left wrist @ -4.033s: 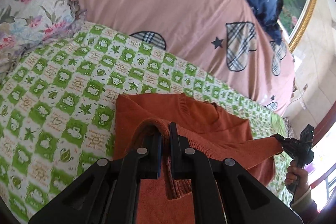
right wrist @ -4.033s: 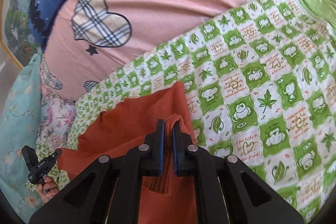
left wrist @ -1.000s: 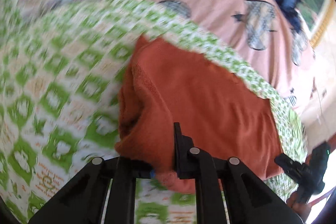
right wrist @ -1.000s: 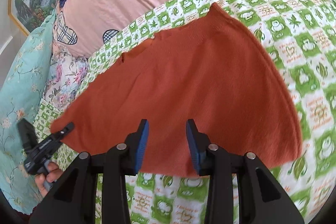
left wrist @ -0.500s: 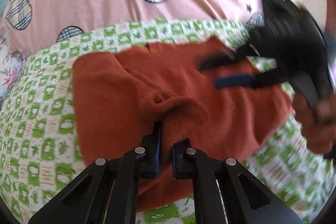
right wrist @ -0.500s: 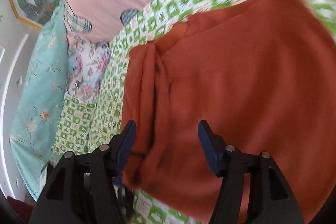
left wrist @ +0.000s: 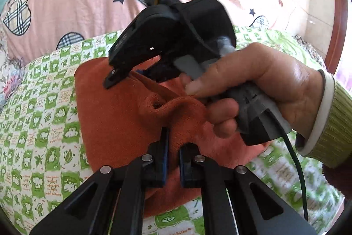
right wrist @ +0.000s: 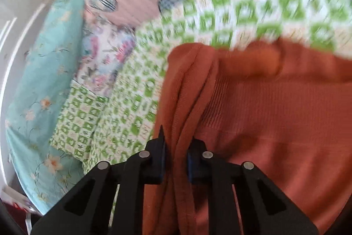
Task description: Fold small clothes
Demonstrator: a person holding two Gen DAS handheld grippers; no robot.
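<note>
An orange knitted sweater [left wrist: 118, 116] lies on a green checked blanket [left wrist: 44, 124]. My left gripper [left wrist: 173, 153] is shut on a bunched fold of its near edge. In the left wrist view a person's hand [left wrist: 275, 85] holds my right gripper [left wrist: 127, 76] just above the sweater, close over the left gripper. In the right wrist view the right gripper [right wrist: 176, 155] is closing its jaws, and a long upright fold at the left edge of the sweater [right wrist: 275, 120] fills the gap between the pads.
A pink quilt [left wrist: 88, 3] with plaid hearts lies beyond the blanket [right wrist: 132, 102]. A teal floral cloth [right wrist: 44, 80] and a flowered pillow [right wrist: 103, 54] sit at the left. A black cable [left wrist: 294, 158] trails from the right gripper's handle. The right wrist view is blurred.
The right gripper crossed over to the sweater's left edge, spread its jaws wide, then closed them on a fold. The left gripper kept its grip on the bunched edge throughout.
</note>
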